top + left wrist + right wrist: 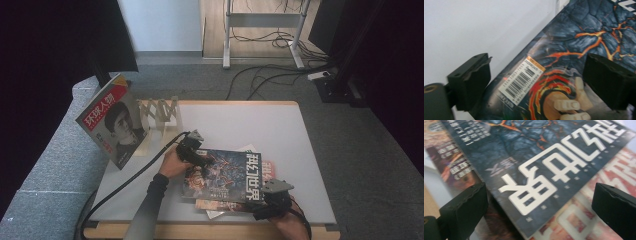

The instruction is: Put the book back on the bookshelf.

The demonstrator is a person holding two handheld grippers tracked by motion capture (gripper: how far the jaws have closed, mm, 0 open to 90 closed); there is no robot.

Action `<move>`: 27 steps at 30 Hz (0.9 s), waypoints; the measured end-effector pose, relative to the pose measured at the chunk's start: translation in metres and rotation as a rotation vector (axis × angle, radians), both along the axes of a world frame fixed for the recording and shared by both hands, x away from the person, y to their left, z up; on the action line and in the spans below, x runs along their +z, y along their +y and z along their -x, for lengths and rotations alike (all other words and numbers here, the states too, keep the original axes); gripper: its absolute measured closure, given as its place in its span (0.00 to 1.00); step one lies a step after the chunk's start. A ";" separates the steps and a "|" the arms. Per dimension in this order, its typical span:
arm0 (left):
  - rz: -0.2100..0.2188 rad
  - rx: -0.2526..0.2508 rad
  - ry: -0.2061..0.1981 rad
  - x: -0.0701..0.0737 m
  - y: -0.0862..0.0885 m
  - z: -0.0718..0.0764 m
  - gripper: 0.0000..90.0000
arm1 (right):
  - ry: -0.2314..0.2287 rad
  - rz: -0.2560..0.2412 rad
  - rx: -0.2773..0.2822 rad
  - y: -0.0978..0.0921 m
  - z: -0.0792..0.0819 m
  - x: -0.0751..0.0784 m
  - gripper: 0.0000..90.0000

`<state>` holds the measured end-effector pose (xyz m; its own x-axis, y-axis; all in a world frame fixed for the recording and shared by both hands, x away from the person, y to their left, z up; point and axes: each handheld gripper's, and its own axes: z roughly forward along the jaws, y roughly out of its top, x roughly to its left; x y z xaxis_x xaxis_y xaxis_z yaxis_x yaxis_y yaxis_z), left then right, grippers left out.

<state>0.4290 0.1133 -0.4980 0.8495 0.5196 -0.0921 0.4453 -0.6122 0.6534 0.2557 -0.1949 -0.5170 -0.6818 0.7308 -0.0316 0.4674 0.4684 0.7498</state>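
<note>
Dark-blue glossy magazine with orange lava-crack cover [223, 174] tops the stack near the white table's [280, 130] front edge. Barcode sticker reads "ISSN 1003-7055" [522, 79]. Left gripper [196, 152] and right gripper [274, 199] — jaws wide, straddling opposite corners of it, gripping nothing.

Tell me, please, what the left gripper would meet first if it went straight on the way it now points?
Most likely the dark lava-pattern magazine: the left gripper stands open over its barcoded corner, one jaw over the white table. How high it hovers is unclear.

Left hand-held gripper [196, 152] and right hand-held gripper [270, 197] both low, jaws spread wide
</note>
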 end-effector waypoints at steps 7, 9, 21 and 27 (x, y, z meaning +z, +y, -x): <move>-0.037 0.023 -0.002 0.003 0.004 0.014 0.09 | -0.027 0.023 -0.040 -0.009 -0.005 0.002 0.02; -0.048 0.022 0.000 0.004 0.006 0.017 0.09 | -0.028 0.024 -0.050 -0.012 -0.008 0.003 0.02; -0.092 0.059 0.037 0.009 0.021 0.061 0.09 | -0.027 0.040 -0.165 -0.034 -0.054 0.008 0.08; -0.075 0.047 0.069 0.010 0.027 0.084 0.10 | -0.034 0.050 -0.202 -0.036 -0.076 0.009 0.12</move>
